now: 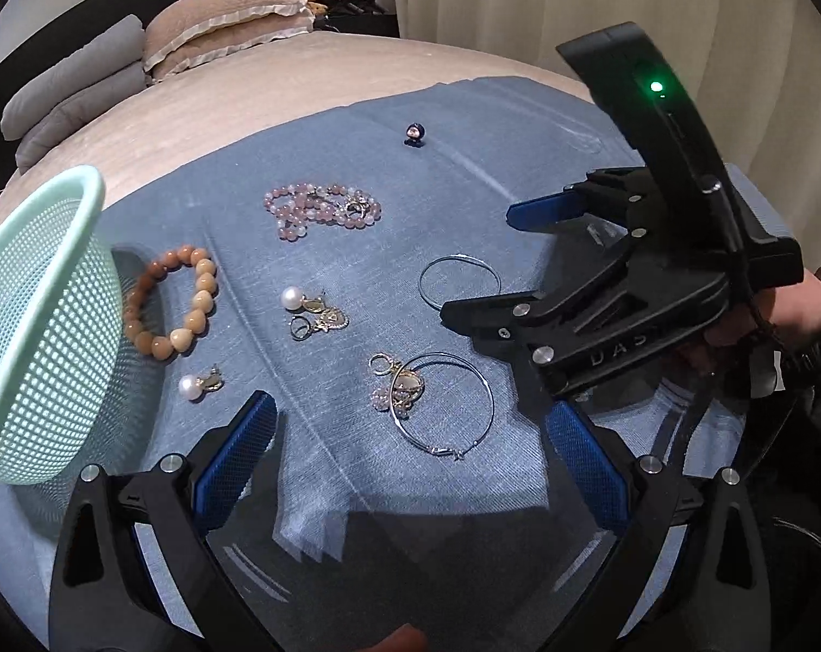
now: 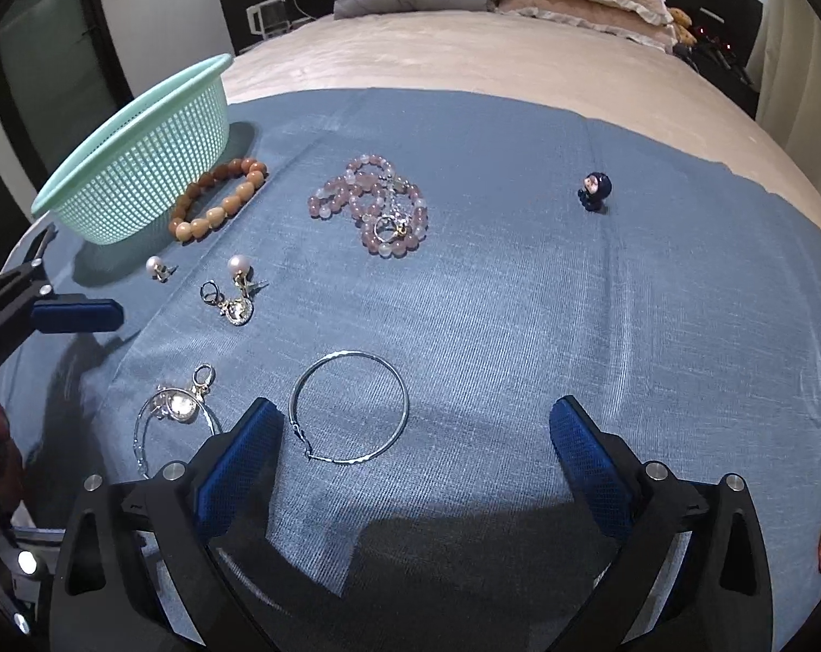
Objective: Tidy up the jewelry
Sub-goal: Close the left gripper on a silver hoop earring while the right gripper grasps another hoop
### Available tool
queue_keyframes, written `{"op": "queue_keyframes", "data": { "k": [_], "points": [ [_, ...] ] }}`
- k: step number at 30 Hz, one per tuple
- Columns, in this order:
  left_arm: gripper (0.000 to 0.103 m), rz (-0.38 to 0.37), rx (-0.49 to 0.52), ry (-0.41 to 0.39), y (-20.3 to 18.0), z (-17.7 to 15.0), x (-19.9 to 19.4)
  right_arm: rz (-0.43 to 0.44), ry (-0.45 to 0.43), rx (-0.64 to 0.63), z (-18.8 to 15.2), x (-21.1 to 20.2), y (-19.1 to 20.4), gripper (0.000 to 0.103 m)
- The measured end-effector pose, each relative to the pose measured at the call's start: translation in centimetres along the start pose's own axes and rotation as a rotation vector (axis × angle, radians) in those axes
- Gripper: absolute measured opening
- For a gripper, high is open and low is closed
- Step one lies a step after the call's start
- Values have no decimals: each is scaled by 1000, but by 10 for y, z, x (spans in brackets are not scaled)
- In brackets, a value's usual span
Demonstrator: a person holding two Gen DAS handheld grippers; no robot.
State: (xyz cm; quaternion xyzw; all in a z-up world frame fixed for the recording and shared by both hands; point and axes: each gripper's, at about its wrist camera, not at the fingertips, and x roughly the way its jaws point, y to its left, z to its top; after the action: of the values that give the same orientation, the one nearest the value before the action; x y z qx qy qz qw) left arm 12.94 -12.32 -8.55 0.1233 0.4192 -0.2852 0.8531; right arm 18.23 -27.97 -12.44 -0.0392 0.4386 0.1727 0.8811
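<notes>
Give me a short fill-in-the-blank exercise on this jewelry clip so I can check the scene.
1. The mint-green plastic mesh basket sits beside the ____ beaded bracelet.
2. All the jewelry lies on a ____ cloth.
3. The right claw is ____, with the plain silver hoop near its left finger.
4. The left claw holds ____.

Missing words: orange; blue; open; nothing

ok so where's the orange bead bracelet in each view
Left wrist: orange bead bracelet at centre-left, just right of the mint basket.
Right wrist: bracelet at upper left, against the basket's lower-right side.
Shared landmark: the pink bead strand, to the bracelet's right in both.
</notes>
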Motion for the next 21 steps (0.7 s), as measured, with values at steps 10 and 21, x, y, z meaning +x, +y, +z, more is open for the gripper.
{"op": "queue_keyframes", "data": {
  "k": [10,21],
  "points": [
    [99,36,16,-19,7,-15,20,-4,-16,-5,0,-3,-1,96],
    [48,61,-73,-64,24,-19,4,37,-42,-62,0,-10,5,39]
  ]
}}
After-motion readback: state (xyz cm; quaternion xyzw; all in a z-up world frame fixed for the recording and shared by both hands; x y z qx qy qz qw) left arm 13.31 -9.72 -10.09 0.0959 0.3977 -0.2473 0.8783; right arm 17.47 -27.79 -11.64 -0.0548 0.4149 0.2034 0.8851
